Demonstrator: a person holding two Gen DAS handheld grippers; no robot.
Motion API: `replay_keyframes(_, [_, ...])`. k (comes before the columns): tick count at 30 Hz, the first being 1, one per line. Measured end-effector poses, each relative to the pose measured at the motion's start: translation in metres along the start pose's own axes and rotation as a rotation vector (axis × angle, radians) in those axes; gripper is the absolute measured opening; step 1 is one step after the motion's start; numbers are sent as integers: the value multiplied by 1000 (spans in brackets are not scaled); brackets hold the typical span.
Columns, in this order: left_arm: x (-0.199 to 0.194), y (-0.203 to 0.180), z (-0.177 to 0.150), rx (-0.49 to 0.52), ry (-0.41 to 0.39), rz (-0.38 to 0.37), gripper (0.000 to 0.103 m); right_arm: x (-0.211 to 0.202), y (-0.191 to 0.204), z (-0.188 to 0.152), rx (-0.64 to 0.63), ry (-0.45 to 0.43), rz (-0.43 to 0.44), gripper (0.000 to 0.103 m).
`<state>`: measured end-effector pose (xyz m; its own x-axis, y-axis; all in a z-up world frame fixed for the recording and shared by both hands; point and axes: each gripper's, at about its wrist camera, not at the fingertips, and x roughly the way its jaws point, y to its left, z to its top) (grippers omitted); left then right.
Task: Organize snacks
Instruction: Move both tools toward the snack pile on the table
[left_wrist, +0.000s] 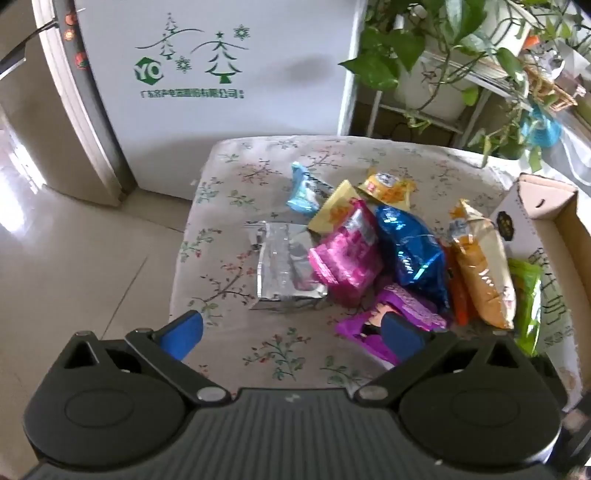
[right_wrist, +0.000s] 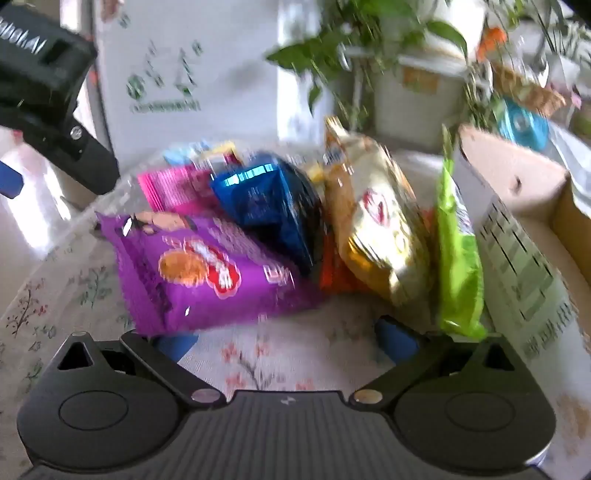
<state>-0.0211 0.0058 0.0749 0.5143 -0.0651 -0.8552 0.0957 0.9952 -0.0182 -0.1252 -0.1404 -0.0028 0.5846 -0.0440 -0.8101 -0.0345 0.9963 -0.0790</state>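
A heap of snack packets lies on a floral tablecloth (left_wrist: 280, 347). In the left wrist view I see a silver packet (left_wrist: 286, 271), a pink one (left_wrist: 345, 258), a dark blue one (left_wrist: 410, 251), a purple one (left_wrist: 402, 306), a yellow-white bag (left_wrist: 480, 269) and a green one (left_wrist: 528, 295). My left gripper (left_wrist: 291, 334) is open above the cloth, nothing between its blue pads. My right gripper (right_wrist: 286, 341) is open too, just in front of the purple packet (right_wrist: 207, 273), the blue one (right_wrist: 273, 206), the yellow-white bag (right_wrist: 384, 225) and the green packet (right_wrist: 458, 258). This view is blurred.
An open cardboard box (left_wrist: 546, 218) stands at the table's right edge, also seen in the right wrist view as the box (right_wrist: 517, 236). A white panel with green tree prints (left_wrist: 221, 81) stands behind the table. Potted plants (left_wrist: 443, 55) are at the back right. Tiled floor (left_wrist: 74, 240) is on the left.
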Motion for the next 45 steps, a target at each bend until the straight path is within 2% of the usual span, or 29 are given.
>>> replay_keyframes(2, [1,4,1,-18,-1,9,102,-1,4,9,-18,91,0,103])
replay_keyframes(4, [0,7,2,-32,0,13,102,45,1,56,-34,150,5,103])
replay_keyframes(5, [0,8,2,-38,1,14,102,55,2,67,-22,168,9,103])
replay_keyframes(7, [0,11,3,-46,0,23,102,36,2,67,23,108,9,103])
replay_keyframes(11, [-5,13,6,-41,-27,41,102,16,6,76,79,125,-8,103])
replay_keyframes(14, [-7,16,7,-70,-21,9,102,4,-9,79,130,89,21,103])
replay_keyframes(17, [-10,12,8,-56,-24,22,102,-17,-23,84,144,91,31,103])
replay_keyframes(21, [-15,8,10,-48,-29,40,102,-20,-43,92,275,67,115,103])
replay_keyframes(27, [-20,2,11,-38,-43,60,102,-40,-49,104,245,52,45,103])
replay_keyframes(36, [-13,-15,12,8,-35,135,102,-27,-63,119,300,105,-25,103])
replay_keyframes(45, [-11,-26,9,39,-8,112,102,-22,-63,120,315,132,-45,103])
